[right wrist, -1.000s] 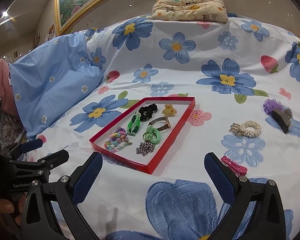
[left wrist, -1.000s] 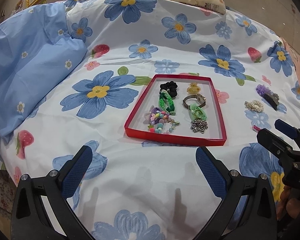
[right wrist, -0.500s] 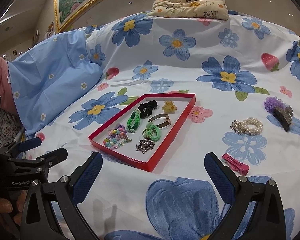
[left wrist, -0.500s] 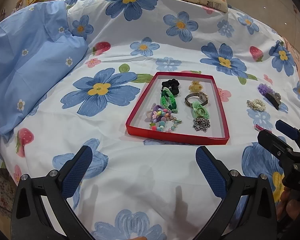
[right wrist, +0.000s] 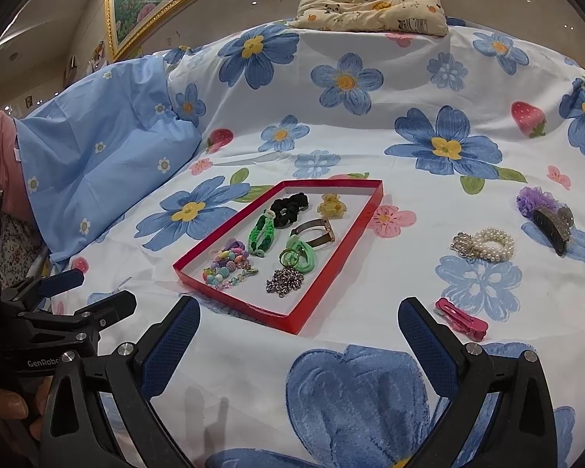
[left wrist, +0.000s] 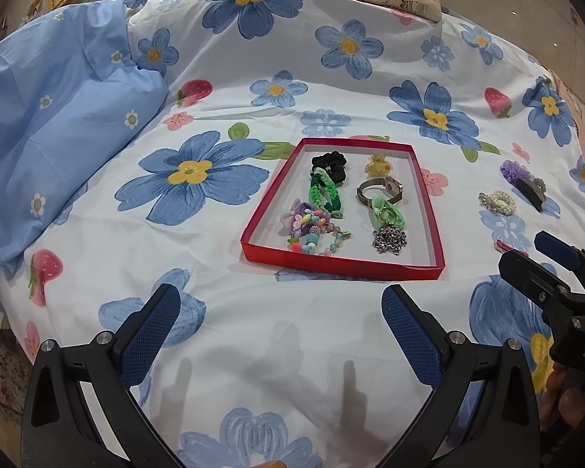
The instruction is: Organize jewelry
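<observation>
A red tray (left wrist: 343, 263) (right wrist: 339, 230) lies on the flowered bedsheet and holds several pieces: a black scrunchie (left wrist: 329, 167), green braided band (left wrist: 325, 195), bead bracelet (left wrist: 311, 228), watch (left wrist: 382, 189) and chain (left wrist: 389, 238). To its right on the sheet lie a pearl bracelet (right wrist: 485, 243), a purple scrunchie (right wrist: 534, 199), a dark claw clip (right wrist: 553, 226) and a pink hair clip (right wrist: 462, 319). My left gripper (left wrist: 280, 327) is open and empty in front of the tray. My right gripper (right wrist: 298, 335) is open and empty, with the pink clip just beyond its right finger.
A light blue pillow (left wrist: 50, 136) lies at the left. A cream patterned cushion (right wrist: 374, 7) sits at the far edge of the bed. A gold-framed picture (right wrist: 156, 4) hangs on the wall behind.
Both views have tilted and shifted slightly, so the tray sits a little lower in the frames. Both grippers stay open and nothing on the bed has moved.
</observation>
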